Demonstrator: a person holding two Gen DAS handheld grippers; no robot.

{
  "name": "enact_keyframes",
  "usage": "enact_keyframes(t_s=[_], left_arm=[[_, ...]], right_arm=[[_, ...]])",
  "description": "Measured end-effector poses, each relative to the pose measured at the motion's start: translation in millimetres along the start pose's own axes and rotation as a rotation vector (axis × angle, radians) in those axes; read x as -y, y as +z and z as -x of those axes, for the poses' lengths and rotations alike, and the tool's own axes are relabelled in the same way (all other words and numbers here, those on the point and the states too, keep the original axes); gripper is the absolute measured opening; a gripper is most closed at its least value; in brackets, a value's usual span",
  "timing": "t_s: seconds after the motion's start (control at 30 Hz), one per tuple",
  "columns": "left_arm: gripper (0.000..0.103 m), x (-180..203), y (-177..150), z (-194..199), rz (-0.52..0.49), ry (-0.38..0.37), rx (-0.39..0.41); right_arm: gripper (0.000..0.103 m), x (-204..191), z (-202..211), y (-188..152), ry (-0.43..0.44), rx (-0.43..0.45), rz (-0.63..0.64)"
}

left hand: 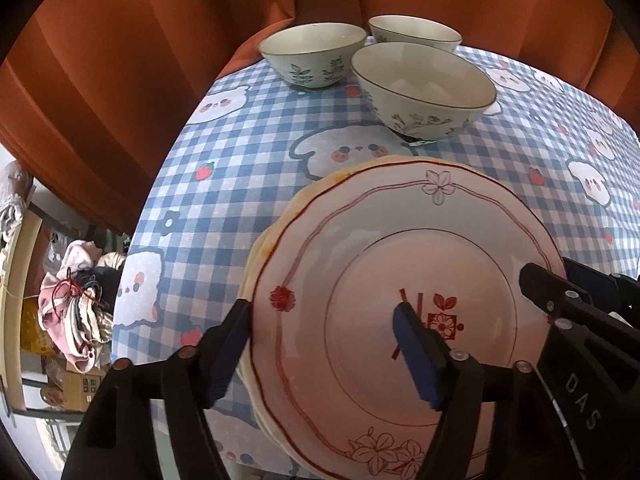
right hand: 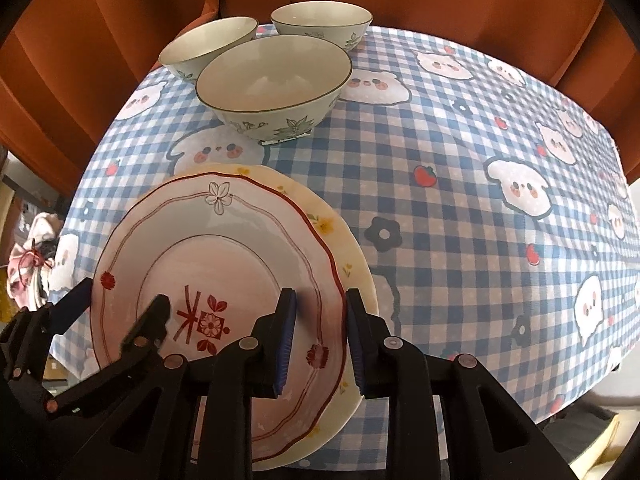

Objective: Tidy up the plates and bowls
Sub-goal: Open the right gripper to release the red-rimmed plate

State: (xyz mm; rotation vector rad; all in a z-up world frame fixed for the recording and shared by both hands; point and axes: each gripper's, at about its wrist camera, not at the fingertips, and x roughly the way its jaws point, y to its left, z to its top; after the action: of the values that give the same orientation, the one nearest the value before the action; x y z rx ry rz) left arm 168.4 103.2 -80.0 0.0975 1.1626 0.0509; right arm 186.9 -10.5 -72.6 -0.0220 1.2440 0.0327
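We see a white scalloped ceramic plate with a red rim line [left hand: 384,280], red flower stamps, outlined blossoms and a red emblem at its centre, lying on top of a cream plate with small yellow flowers [right hand: 340,240]. The cream plate shows beyond the upper one on its right and far edges. The stack sits on the near part of the worktop, which is covered by a blue-and-white checked tablecloth printed with white bears and strawberries [right hand: 460,200].

Our left gripper [left hand: 320,344] has its fingers spread wide across the left rim of the stack: one blue-padded finger outside the edge, the other over the plate's centre beside the emblem. We cannot tell whether either pad touches the ceramic. Our right gripper [right hand: 322,340] is open more narrowly, its two fingers straddling the right rim of the red-rimmed plate, the outer one over the cream plate's border; it does not look clamped.

At the far side of the worktop stand three pale ceramic bowls with green leaf sprigs and dark rims: a near bowl [right hand: 272,88], a far left bowl [right hand: 208,46] and a far right bowl [right hand: 320,20]. They are grouped closely, upright, and we see nothing inside them. An orange-brown curtain [left hand: 160,60] hangs behind.
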Motion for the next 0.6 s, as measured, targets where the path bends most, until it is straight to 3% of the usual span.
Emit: enact_keyframes(t_s=[0.1, 0.17, 0.23, 0.3, 0.6], left_arm=[[0.082, -2, 1, 1, 0.006, -0.033, 0.002], [0.083, -5, 2, 1, 0.019, -0.053, 0.002], [0.083, -8, 5, 2, 0.027, -0.08, 0.001], [0.084, -8, 9, 7, 0.02, -0.089, 0.016], [0.086, -11, 54, 25, 0.047, -0.098, 0.083]], right_arm=[[0.03, -1, -1, 1, -0.015, 0.005, 0.004], [0.036, 0, -1, 1, -0.01, 0.002, 0.0], [0.057, 2, 1, 3, 0.012, 0.002, -0.01], [0.067, 1, 5, 4, 0.017, 0.016, -0.012], [0.068, 0, 29, 35, 0.032, 0.106, -0.03]])
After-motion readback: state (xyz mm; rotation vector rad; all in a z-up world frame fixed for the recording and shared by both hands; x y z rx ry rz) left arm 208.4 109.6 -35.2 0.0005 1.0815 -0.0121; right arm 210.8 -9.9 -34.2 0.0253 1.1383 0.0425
